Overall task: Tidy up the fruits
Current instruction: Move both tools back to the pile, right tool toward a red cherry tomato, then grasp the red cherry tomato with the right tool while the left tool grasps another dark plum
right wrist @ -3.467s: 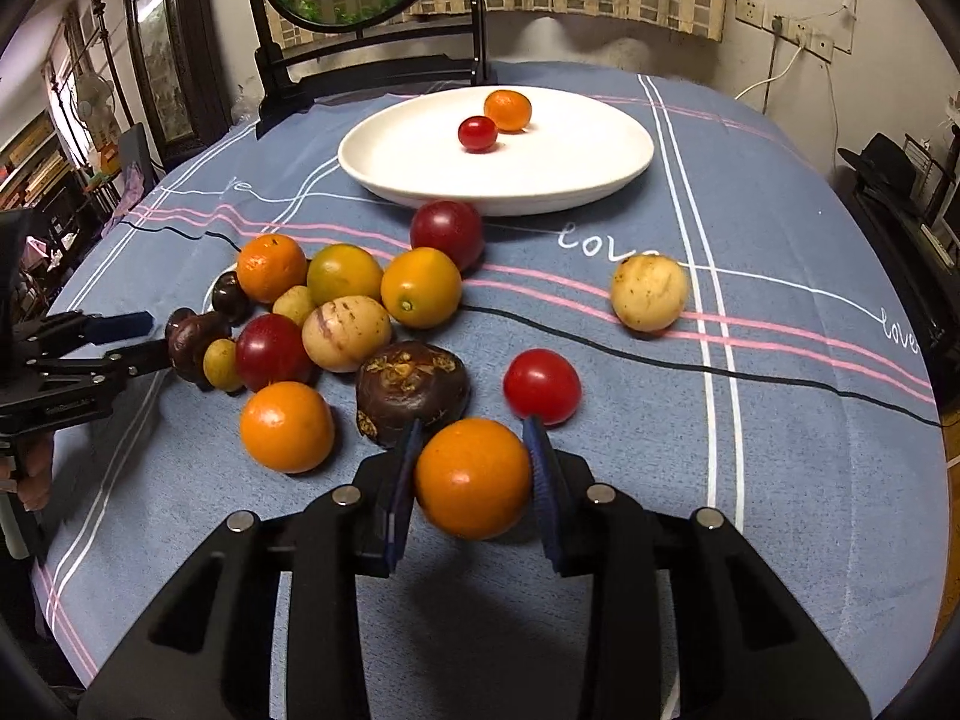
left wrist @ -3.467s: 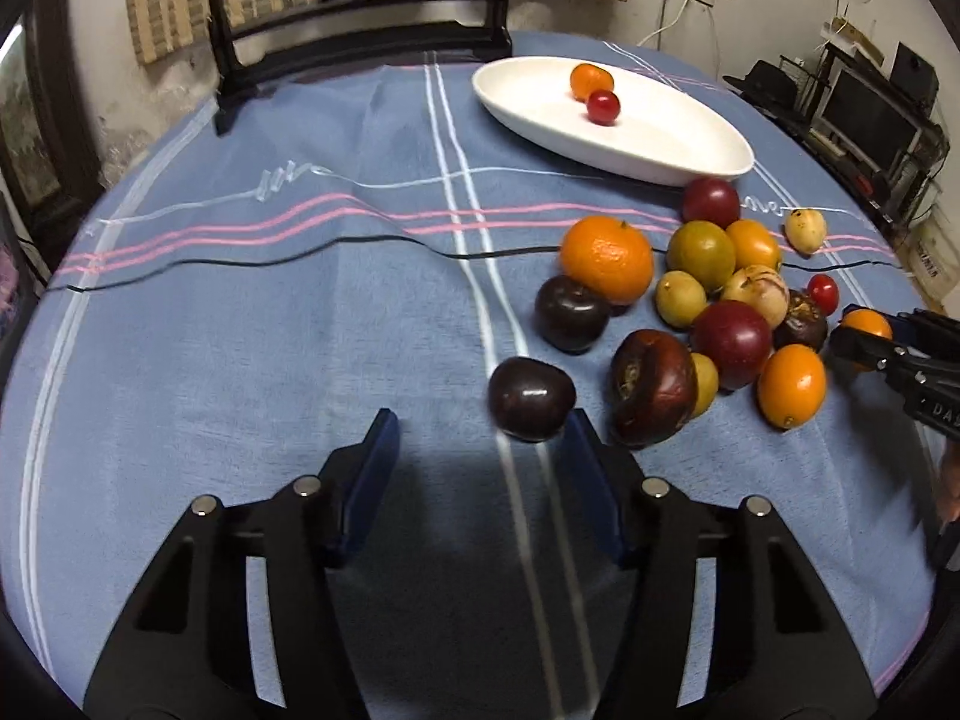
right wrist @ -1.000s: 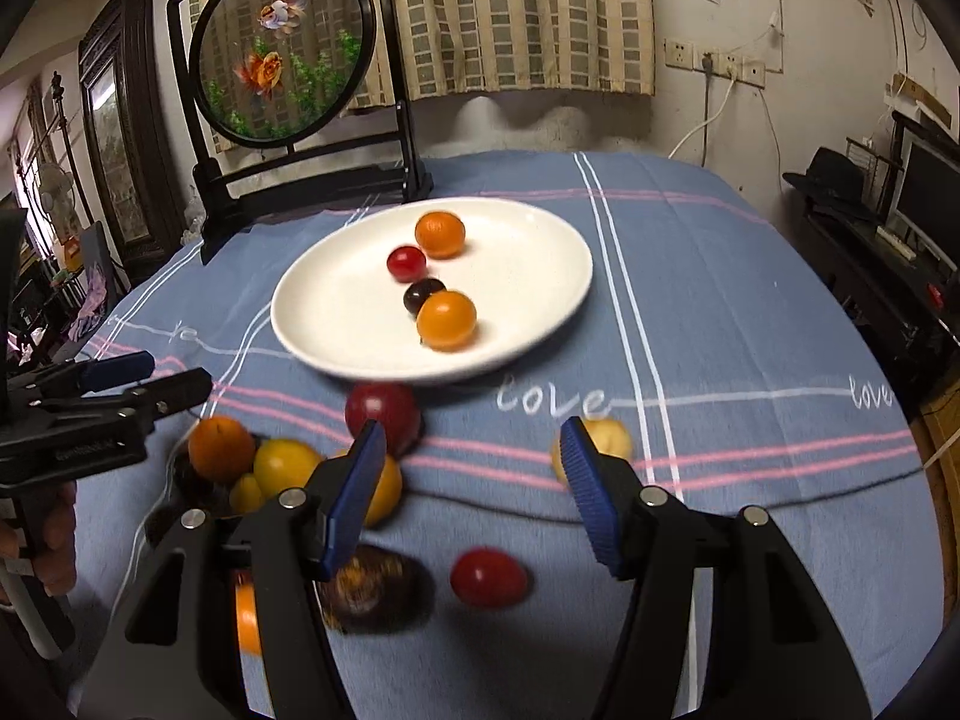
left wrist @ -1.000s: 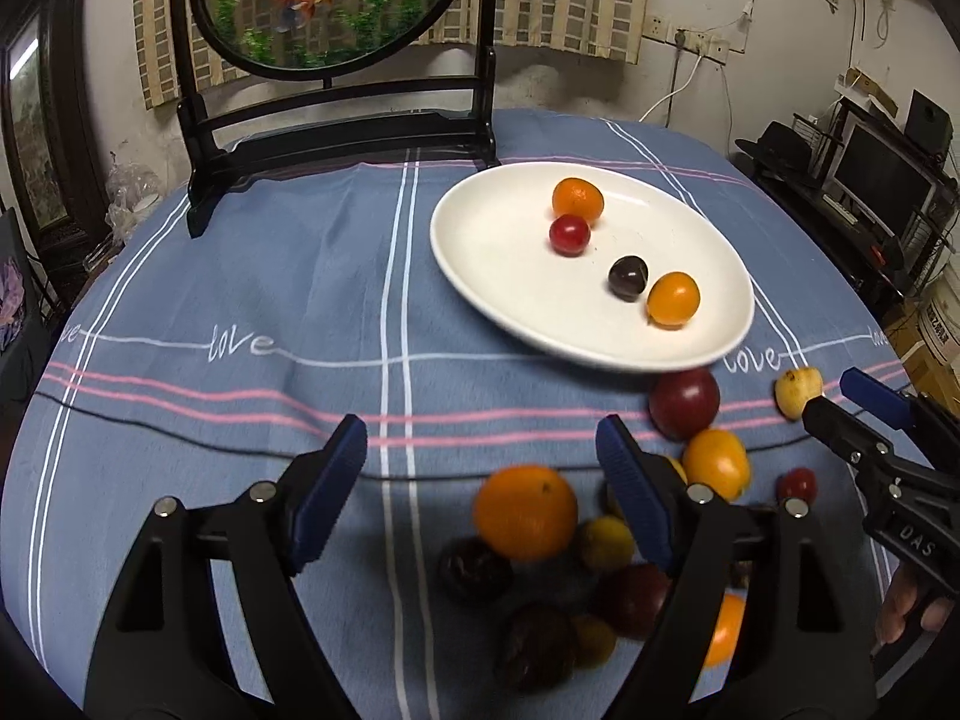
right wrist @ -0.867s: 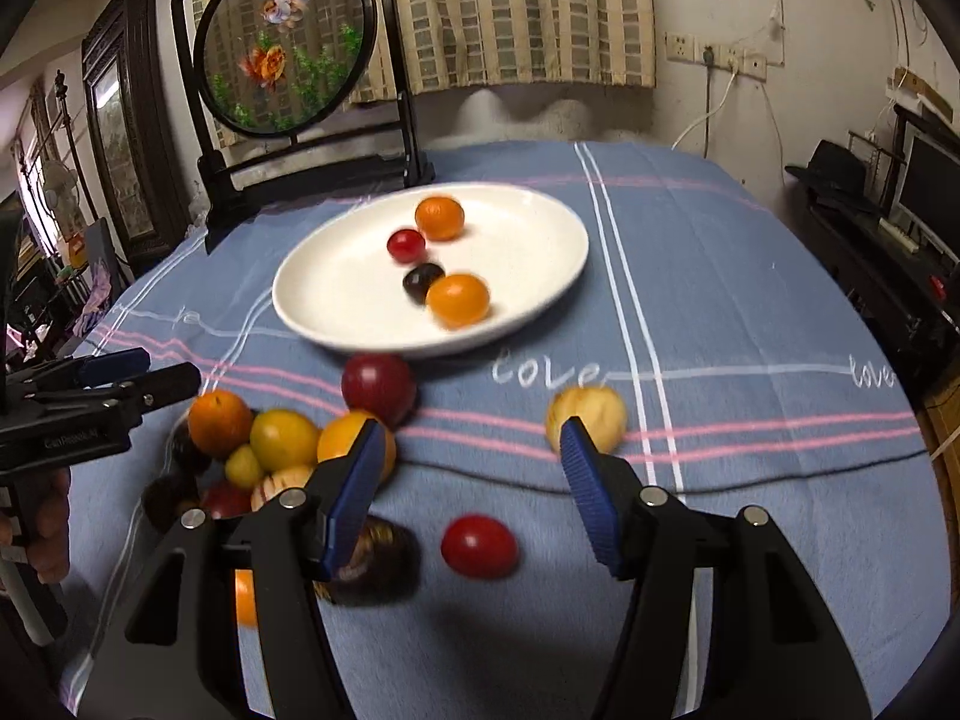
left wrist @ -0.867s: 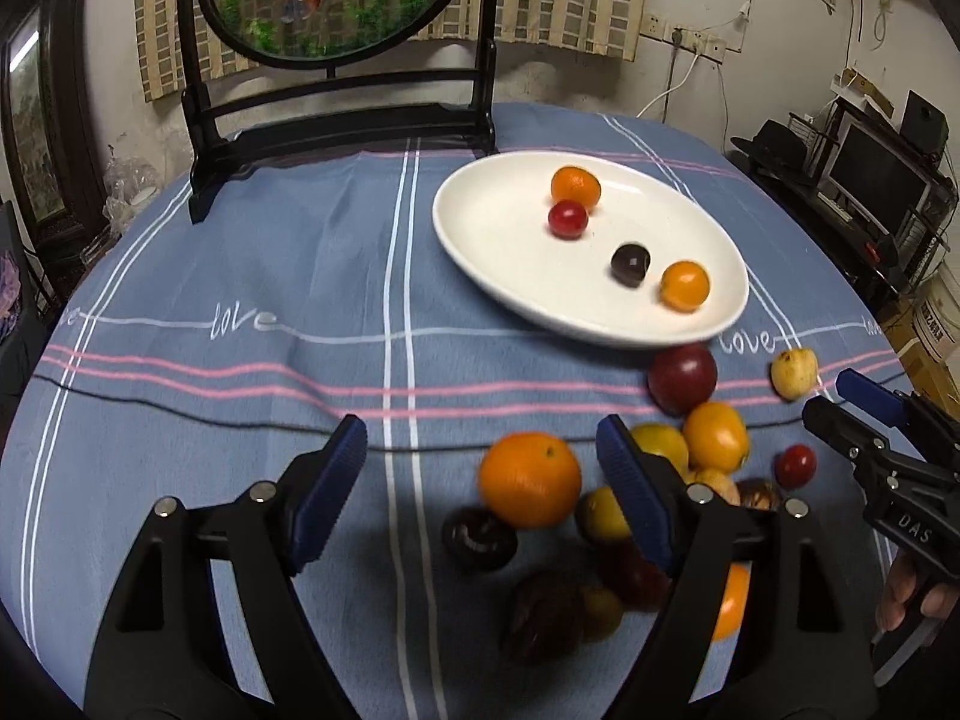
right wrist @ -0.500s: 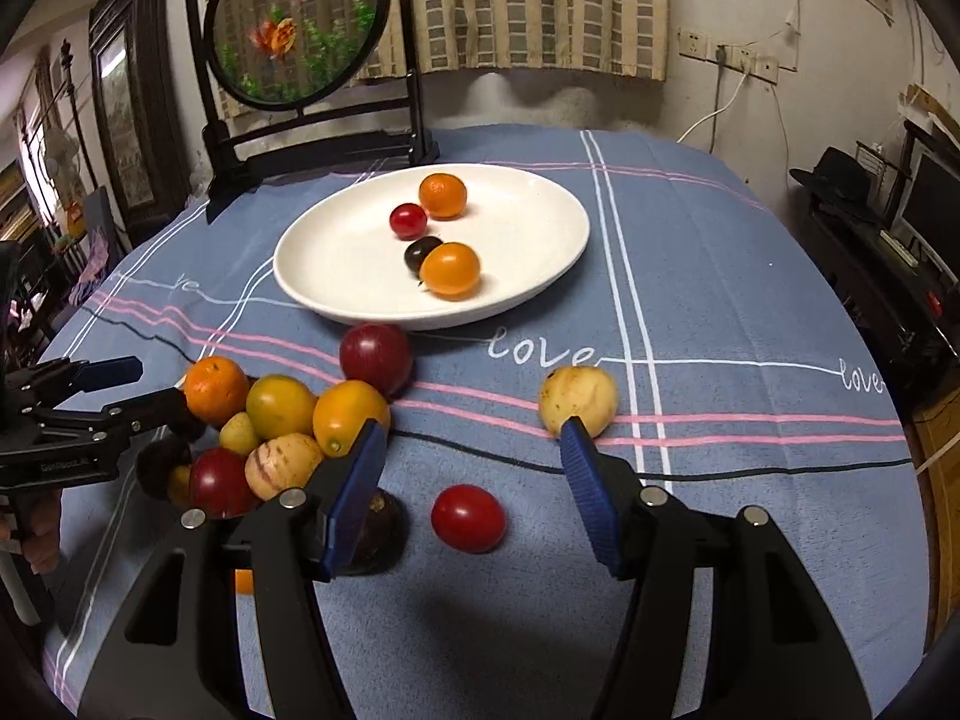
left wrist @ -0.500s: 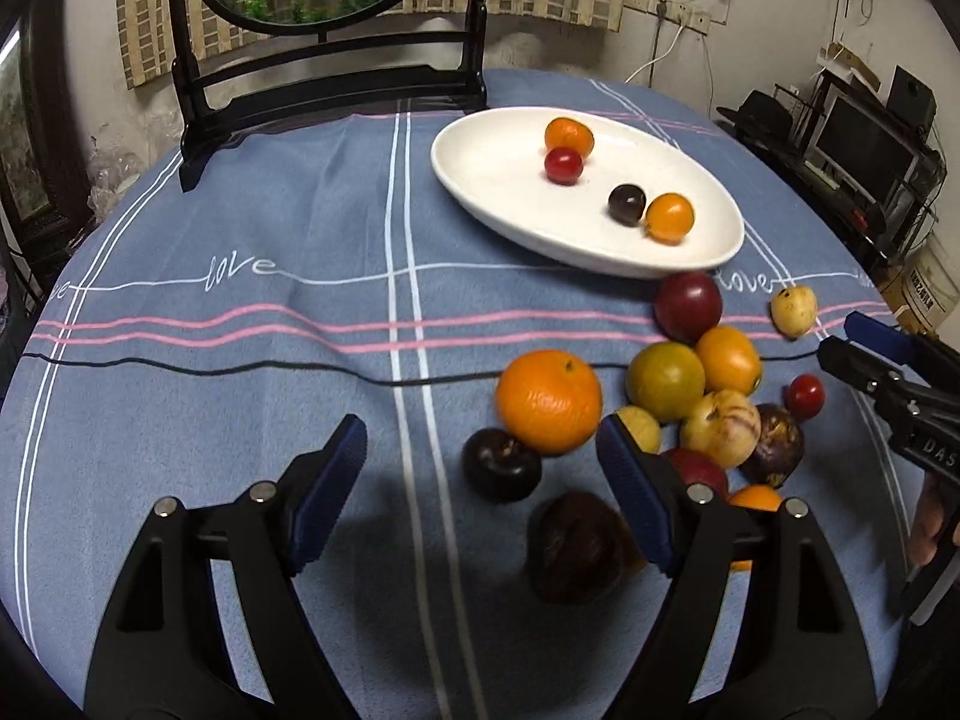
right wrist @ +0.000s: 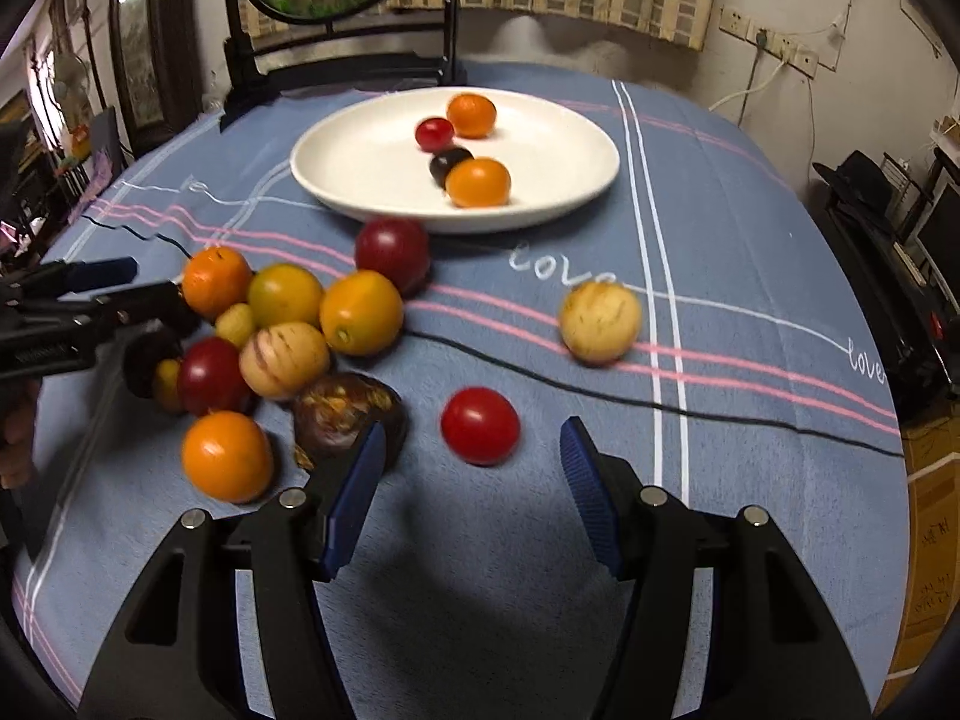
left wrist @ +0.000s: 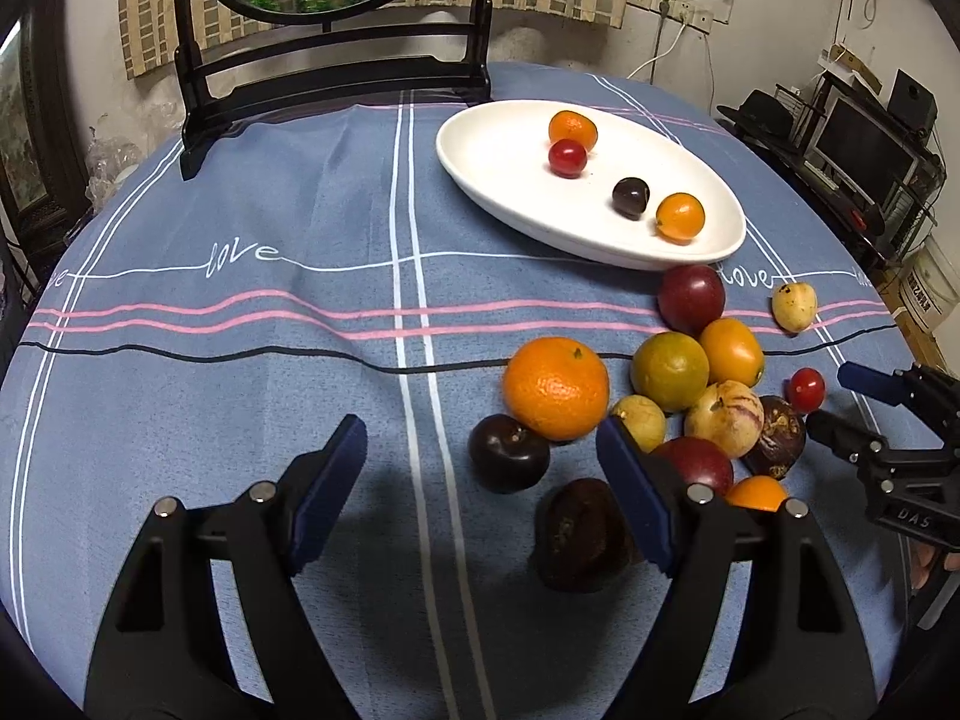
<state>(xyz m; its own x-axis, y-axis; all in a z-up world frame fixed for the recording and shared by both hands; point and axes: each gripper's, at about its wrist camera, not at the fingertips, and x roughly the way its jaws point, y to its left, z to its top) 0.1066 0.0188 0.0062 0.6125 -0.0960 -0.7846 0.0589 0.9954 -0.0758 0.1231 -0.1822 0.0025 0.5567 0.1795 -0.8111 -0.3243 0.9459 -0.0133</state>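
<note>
A white oval plate [left wrist: 510, 180] [right wrist: 360, 174] holds several small fruits: two orange ones, a red one and a dark one. A pile of loose fruits lies on the blue cloth in front of it. My left gripper [left wrist: 480, 468] is open and empty, low over the cloth, with a dark plum [left wrist: 508, 461] between its fingers and a big orange [left wrist: 555, 387] just beyond. My right gripper [right wrist: 471, 474] is open and empty, with a red cherry tomato [right wrist: 480, 425] just ahead between its fingers. A dark brown mangosteen [right wrist: 345, 411] sits by its left finger.
A black mirror stand [left wrist: 336, 78] stands at the table's far edge. A pale yellow fruit [right wrist: 600, 321] lies alone to the right of the pile. The table edge drops off at the right, with shelves and electronics [left wrist: 864, 138] beyond.
Both grippers, open throughout, have come down and back from the plate toward the pile. Since 3.5 s ago, a dark fruit and an orange fruit have been added to the plate.
</note>
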